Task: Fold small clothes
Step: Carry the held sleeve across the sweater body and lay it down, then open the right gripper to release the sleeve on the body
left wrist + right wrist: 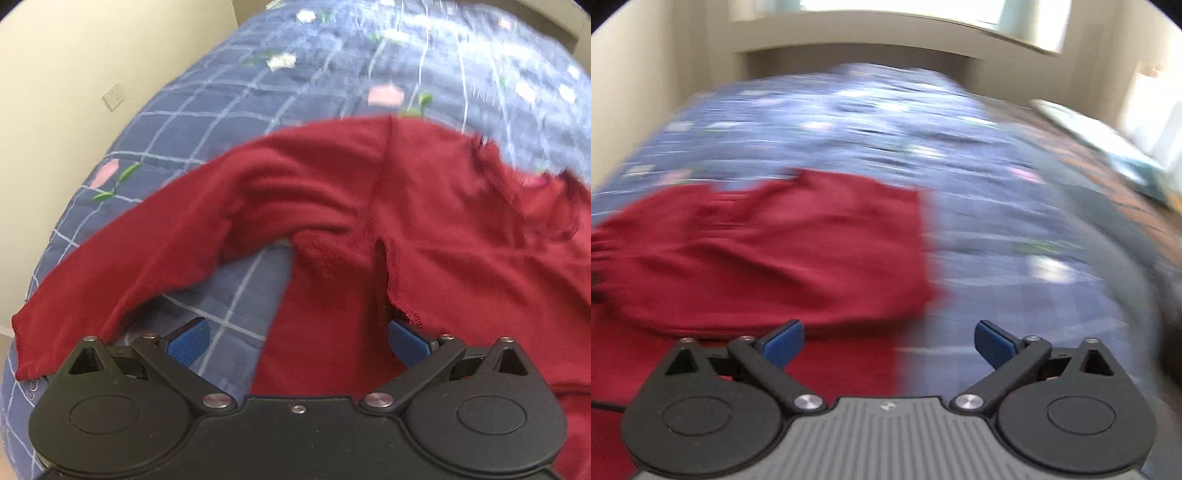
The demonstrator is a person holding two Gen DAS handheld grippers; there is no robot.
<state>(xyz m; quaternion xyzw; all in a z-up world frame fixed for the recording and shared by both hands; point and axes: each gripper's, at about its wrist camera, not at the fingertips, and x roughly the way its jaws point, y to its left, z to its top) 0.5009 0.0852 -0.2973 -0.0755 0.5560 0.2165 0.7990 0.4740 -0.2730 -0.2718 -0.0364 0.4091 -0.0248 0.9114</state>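
A small dark red long-sleeved sweater (424, 229) lies on a blue checked quilt (221, 96). Its left sleeve (122, 266) stretches out to the left, the cuff near the bed edge. My left gripper (299, 343) is open above the sweater's side below the armpit, its blue pads (188, 343) apart and holding nothing. In the blurred right wrist view the sweater (775, 251) fills the left half, its right edge folded straight. My right gripper (890, 343) is open and empty above the sweater's lower right edge and the quilt (1015, 258).
A cream wall with a socket (114, 96) runs along the bed's left side. A headboard and bright window (897, 22) stand beyond the bed. A patterned cover and a light flat object (1108, 147) lie at the right edge.
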